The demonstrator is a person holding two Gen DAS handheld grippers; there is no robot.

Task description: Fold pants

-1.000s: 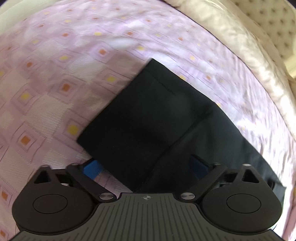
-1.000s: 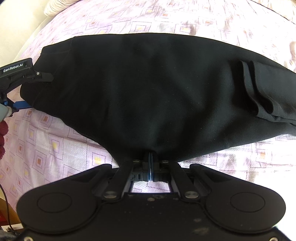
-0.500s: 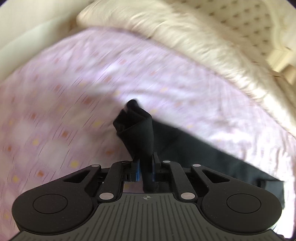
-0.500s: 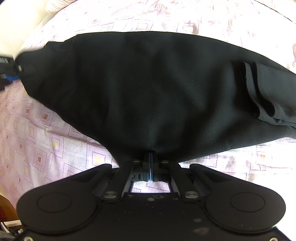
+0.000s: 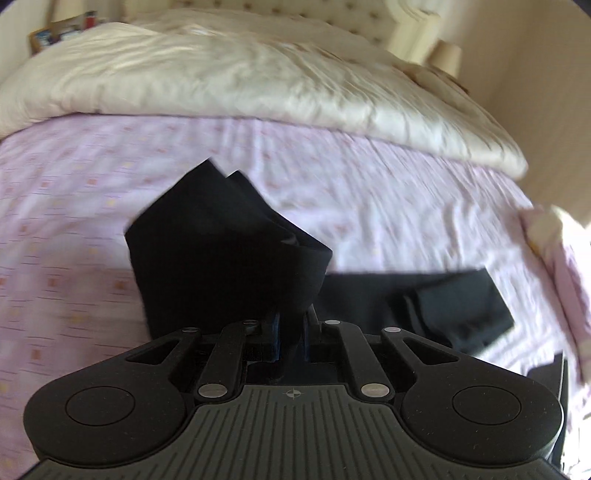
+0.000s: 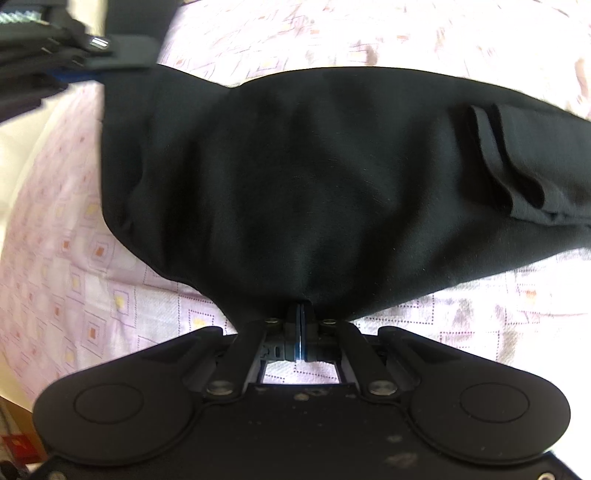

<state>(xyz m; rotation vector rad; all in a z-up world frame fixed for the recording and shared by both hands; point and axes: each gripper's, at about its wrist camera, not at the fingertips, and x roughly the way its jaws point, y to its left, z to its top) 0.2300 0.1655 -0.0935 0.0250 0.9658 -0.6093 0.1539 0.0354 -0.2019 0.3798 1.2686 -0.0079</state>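
Black pants (image 6: 332, 177) lie across a pink patterned bed sheet (image 6: 74, 258). My right gripper (image 6: 300, 317) is shut on their near edge, low over the sheet. My left gripper (image 5: 290, 325) is shut on one end of the pants (image 5: 221, 251) and holds it lifted above the bed, the cloth bunched upward. The other end of the pants (image 5: 454, 306) lies flat at the right in the left wrist view, with a small fold. The left gripper also shows at the top left of the right wrist view (image 6: 66, 48).
A cream quilt (image 5: 240, 74) is piled at the far side of the bed, with a tufted headboard (image 5: 332, 7) behind it. The bed edge (image 6: 14, 155) runs along the left in the right wrist view.
My left gripper closed on the pants' end and lifted it up off the sheet, swinging toward the right gripper's side. The right gripper kept its hold in place.
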